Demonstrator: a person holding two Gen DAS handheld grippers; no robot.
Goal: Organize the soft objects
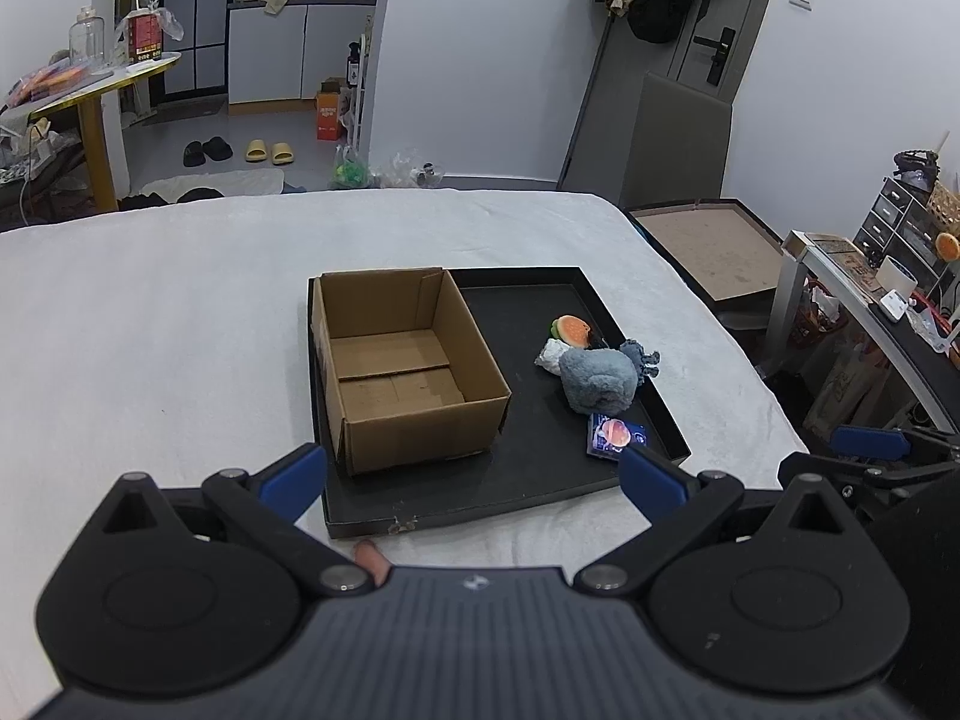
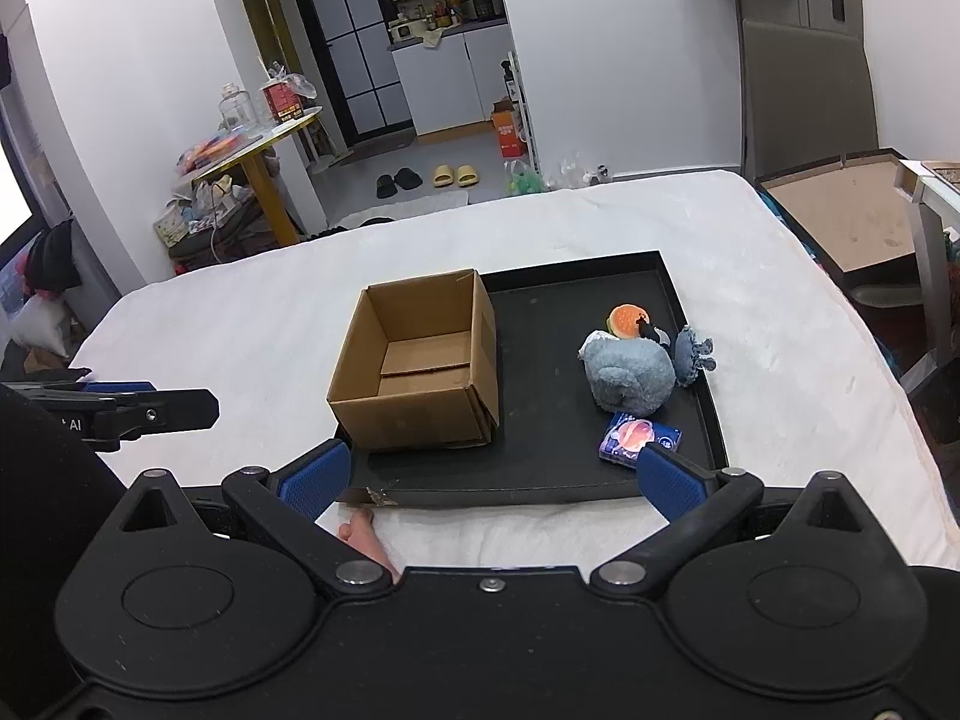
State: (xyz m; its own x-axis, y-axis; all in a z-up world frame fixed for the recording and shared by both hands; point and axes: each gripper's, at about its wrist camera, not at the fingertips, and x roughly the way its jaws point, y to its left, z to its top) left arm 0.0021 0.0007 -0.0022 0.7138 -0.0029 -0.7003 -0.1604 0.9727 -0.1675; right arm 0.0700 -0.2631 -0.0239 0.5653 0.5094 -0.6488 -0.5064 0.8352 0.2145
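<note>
An open, empty cardboard box (image 1: pixel 402 360) (image 2: pixel 420 360) stands on the left part of a black tray (image 1: pixel 528 468) (image 2: pixel 540 468) on a white bed. On the tray's right lie a grey-blue plush (image 1: pixel 600 381) (image 2: pixel 630 372), a burger-shaped toy (image 1: pixel 572 329) (image 2: pixel 627 319), a small blue octopus toy (image 1: pixel 642 357) (image 2: pixel 693 354), a white soft item (image 1: pixel 549 354) and a blue tissue packet (image 1: pixel 615 435) (image 2: pixel 639 438). My left gripper (image 1: pixel 474 477) is open and empty at the tray's near edge. My right gripper (image 2: pixel 492 474) is open and empty there too.
The white bed (image 1: pixel 150 330) (image 2: pixel 810 360) surrounds the tray. A brown-topped box (image 1: pixel 708 246) and a shelf with drawers (image 1: pixel 900 222) stand to the right. A yellow table (image 2: pixel 264 144) and slippers (image 2: pixel 453 175) are beyond the bed.
</note>
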